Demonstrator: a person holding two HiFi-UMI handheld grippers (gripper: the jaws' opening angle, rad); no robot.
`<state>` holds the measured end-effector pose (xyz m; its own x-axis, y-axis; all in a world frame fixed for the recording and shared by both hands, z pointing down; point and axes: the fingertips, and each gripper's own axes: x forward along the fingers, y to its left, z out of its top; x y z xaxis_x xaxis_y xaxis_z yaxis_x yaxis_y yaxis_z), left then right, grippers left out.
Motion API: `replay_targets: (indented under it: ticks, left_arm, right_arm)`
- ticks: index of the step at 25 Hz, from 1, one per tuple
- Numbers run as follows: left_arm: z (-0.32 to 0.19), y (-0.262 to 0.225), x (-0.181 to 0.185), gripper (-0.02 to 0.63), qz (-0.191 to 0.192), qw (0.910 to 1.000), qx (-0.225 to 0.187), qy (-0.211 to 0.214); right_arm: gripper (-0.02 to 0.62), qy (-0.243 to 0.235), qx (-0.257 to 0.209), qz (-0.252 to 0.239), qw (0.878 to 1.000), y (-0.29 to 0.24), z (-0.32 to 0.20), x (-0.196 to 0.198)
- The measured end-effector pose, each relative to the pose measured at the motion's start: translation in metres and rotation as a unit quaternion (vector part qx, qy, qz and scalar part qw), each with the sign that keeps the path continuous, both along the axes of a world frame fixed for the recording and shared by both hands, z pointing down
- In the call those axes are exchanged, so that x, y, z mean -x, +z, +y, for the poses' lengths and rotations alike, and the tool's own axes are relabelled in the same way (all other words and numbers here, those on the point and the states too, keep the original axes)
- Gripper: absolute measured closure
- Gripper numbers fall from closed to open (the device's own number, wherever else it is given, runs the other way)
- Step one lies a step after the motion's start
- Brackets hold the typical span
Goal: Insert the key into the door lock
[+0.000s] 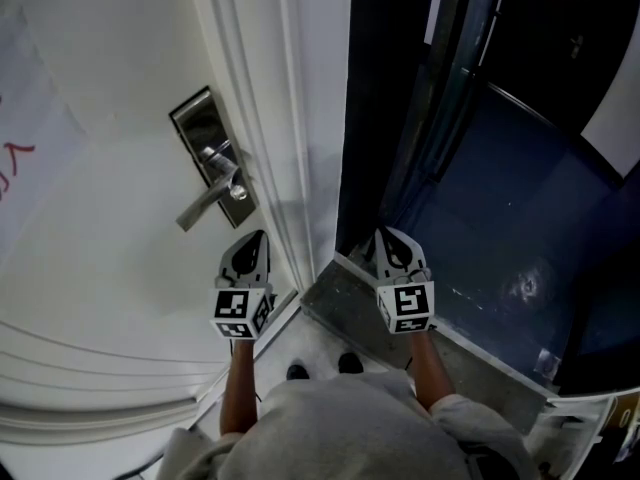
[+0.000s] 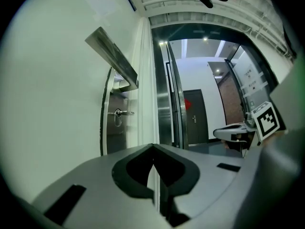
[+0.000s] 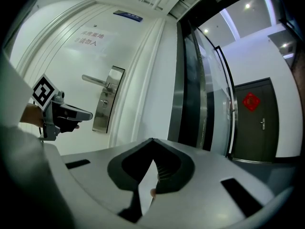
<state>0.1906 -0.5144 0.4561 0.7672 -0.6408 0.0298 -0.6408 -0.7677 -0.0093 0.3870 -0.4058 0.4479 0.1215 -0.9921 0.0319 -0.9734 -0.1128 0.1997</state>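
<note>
A white door [image 1: 110, 218] carries a metal lock plate [image 1: 205, 133] with a lever handle [image 1: 205, 203]. A small key [image 2: 123, 112] with a ring sticks out of the lock cylinder below the handle [image 2: 112, 56], and the head view shows it as a small silver key [image 1: 238, 190]. My left gripper [image 1: 260, 236] is shut and empty, a short way in front of the lock plate, pointing level along the door face. My right gripper [image 1: 382, 234] is also shut and empty, over by the doorway's threshold. The right gripper view shows the left gripper [image 3: 71, 113] apart from the lock plate [image 3: 107, 101].
The white door frame [image 1: 290, 148] separates the door from an open doorway with a dark blue floor [image 1: 500, 218]. A grey threshold strip [image 1: 350, 303] lies below my right gripper. Metal and glass panels [image 3: 195, 80] line the opening. A dark door [image 3: 255, 120] stands across the hall.
</note>
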Motion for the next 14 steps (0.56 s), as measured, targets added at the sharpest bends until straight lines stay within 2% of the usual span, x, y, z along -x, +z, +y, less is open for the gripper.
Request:
replay_targets:
  ticks: [14]
  left_arm:
    - [0.0001, -0.0057, -0.0025, 0.589, -0.001, 1.0000, -0.006, -0.002]
  right_arm:
    - [0.574, -0.005, 0.003, -0.004, 1.000, 0.0021, -0.0017, -0.0002]
